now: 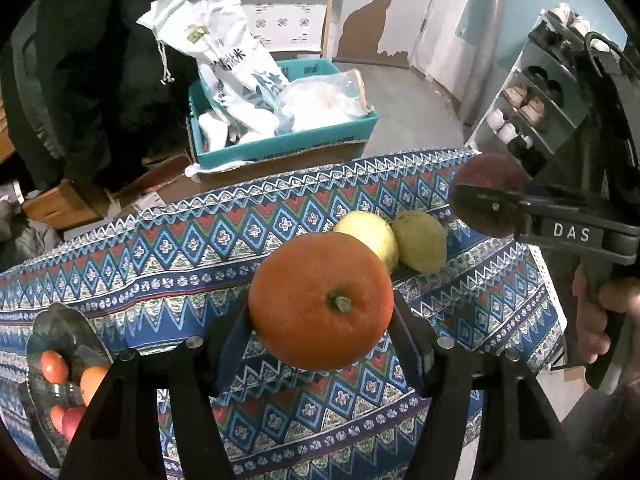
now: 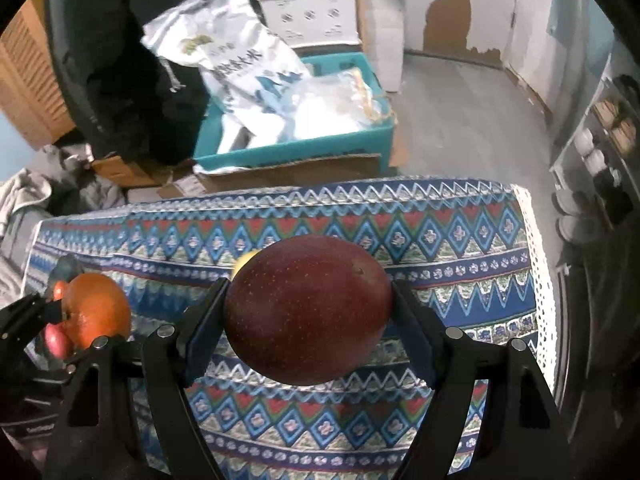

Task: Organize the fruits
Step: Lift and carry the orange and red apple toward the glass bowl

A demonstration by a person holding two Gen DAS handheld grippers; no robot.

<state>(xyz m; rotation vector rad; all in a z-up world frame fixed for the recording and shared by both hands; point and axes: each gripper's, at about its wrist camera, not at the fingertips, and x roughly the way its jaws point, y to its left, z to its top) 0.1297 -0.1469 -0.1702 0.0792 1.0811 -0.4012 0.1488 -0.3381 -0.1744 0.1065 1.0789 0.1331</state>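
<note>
Both fruits up off the tabletop (image 1: 168, 248) now. Left gripper (image 1: 322, 320) with jaws partly open, clamped on the orange (image 1: 320, 300), stem facing the camera. Right gripper (image 2: 308, 320) likewise part open, jaws pressed on either side of a dark red apple (image 2: 308, 312). Two yellow-green fruits (image 1: 420, 240) lying together on the patterned cloth near the far edge. Glass bowl (image 1: 60, 332) at the left, already holding small red and orange fruit. Best to carry both low and level toward that bowl, one at a time. Keep the squeeze steady; round skins slip easily. Lower the orange in gently, clear of the rim, before releasing.
</note>
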